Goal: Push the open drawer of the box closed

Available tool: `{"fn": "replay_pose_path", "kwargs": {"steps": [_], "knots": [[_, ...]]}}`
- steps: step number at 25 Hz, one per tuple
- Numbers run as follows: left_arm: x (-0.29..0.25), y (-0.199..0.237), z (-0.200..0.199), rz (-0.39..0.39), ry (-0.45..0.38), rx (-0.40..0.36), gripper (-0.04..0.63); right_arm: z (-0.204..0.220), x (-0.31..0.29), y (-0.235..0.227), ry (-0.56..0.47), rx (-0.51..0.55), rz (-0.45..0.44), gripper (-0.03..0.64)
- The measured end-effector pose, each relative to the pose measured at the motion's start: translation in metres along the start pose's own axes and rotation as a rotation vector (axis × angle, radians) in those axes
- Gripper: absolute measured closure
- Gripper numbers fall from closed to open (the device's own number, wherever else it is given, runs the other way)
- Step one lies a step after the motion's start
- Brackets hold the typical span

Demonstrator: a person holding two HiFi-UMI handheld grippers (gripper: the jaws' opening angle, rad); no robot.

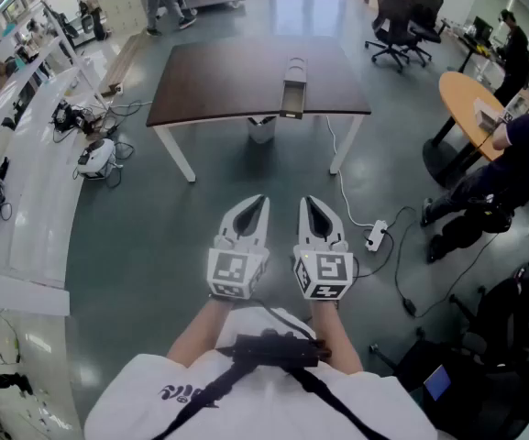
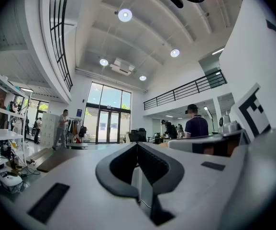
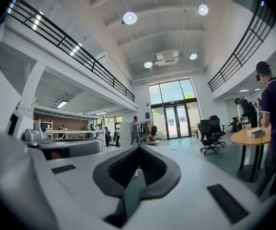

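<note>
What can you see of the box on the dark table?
It is a small, narrow, greyish box standing alone on the dark table, right of the middle and toward the near side. Its drawer is open, pulled out forward so that its front reaches about the table's near edge. Only the tabletop touches it. Finer detail is too small to tell.
</note>
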State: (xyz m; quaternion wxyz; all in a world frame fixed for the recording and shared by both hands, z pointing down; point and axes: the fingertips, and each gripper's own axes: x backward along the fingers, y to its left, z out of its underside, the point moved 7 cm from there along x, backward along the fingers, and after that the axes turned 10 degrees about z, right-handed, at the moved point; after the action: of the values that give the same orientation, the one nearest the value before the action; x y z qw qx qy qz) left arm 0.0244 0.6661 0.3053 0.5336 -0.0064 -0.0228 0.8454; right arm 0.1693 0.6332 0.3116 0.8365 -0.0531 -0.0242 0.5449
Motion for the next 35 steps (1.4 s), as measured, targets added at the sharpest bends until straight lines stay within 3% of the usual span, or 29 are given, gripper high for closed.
{"fn": "replay_pose_path", "kwargs": {"steps": [6, 15, 24, 35], "knots": [[0.003, 0.004, 0.019, -0.039, 0.044, 0.036, 0.584, 0.039, -0.006, -0.012, 0.128, -0.08, 0.011, 0.611], [-0.051, 0.021, 0.028, 0.049, 0.034, 0.051, 0.584, 0.042, -0.055, -0.027, 0.146, -0.044, 0.005, 0.609], [-0.112, 0.098, 0.017, 0.107, 0.0, 0.051, 0.584, 0.02, -0.142, -0.001, 0.1, 0.007, -0.024, 0.609], [-0.146, 0.183, 0.029, 0.126, -0.029, 0.087, 0.584, 0.019, -0.233, 0.027, 0.082, 0.03, 0.021, 0.611]]}}
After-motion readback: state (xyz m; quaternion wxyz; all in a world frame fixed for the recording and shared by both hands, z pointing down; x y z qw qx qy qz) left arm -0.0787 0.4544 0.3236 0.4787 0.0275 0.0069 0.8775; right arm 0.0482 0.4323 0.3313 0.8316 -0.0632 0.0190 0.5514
